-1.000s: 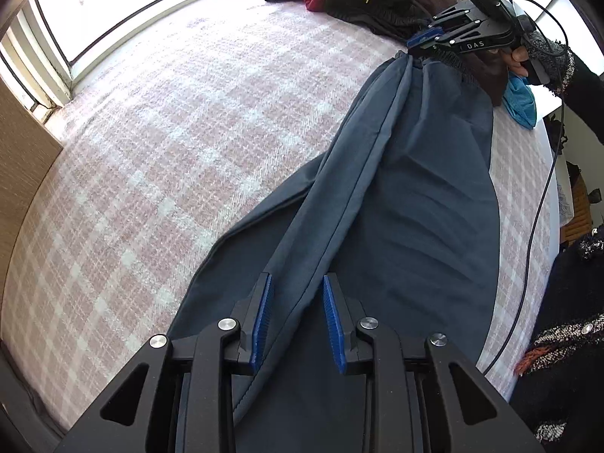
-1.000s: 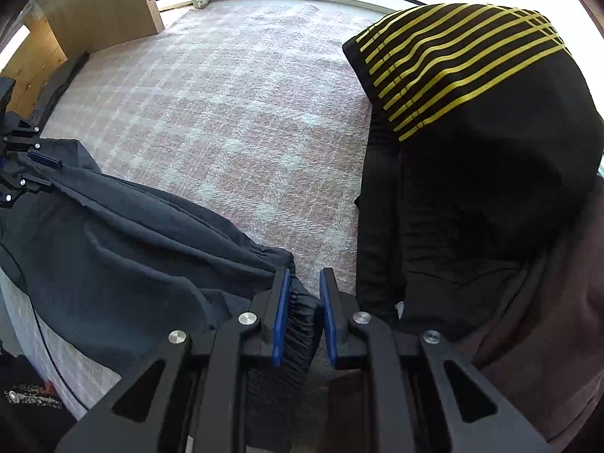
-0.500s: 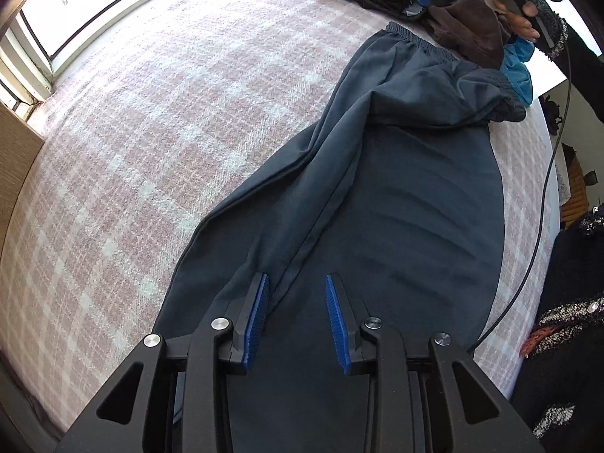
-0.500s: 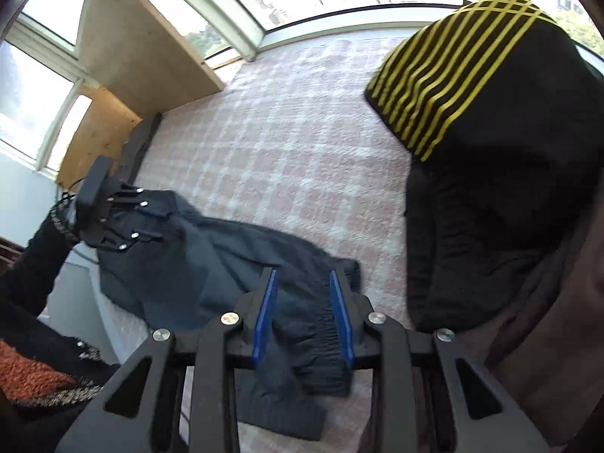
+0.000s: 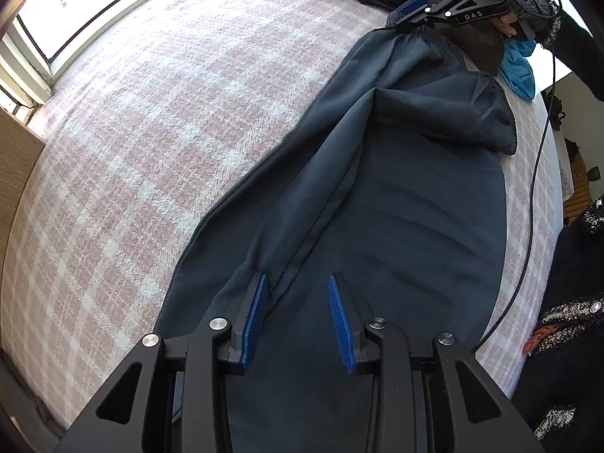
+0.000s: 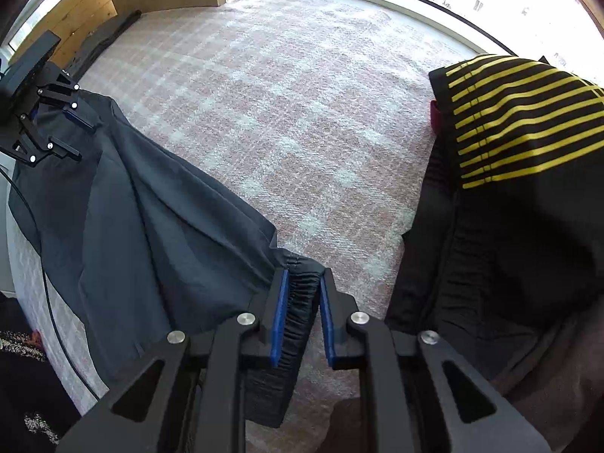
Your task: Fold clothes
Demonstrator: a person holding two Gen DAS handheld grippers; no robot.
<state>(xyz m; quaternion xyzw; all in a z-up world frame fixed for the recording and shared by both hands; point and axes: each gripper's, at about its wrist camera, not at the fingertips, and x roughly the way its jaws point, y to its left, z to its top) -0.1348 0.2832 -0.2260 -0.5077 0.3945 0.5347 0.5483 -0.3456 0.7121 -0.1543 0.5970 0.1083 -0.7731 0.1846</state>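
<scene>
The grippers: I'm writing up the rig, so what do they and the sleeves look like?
Both are black angular linkages with silver bolts and ribbed blue pads. The right gripper carries white "DAS" lettering and a black cable. The sleeve is black with speckled tweed trim.

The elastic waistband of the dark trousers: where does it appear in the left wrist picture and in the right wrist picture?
Left wrist view: the elastic waistband is at the upper right, far end of the dark trousers, under the right gripper.
Right wrist view: the waistband is at the bottom centre, between the right gripper's blue pads.
Shared landmark: the pink checked blanket beneath the trousers.
</scene>
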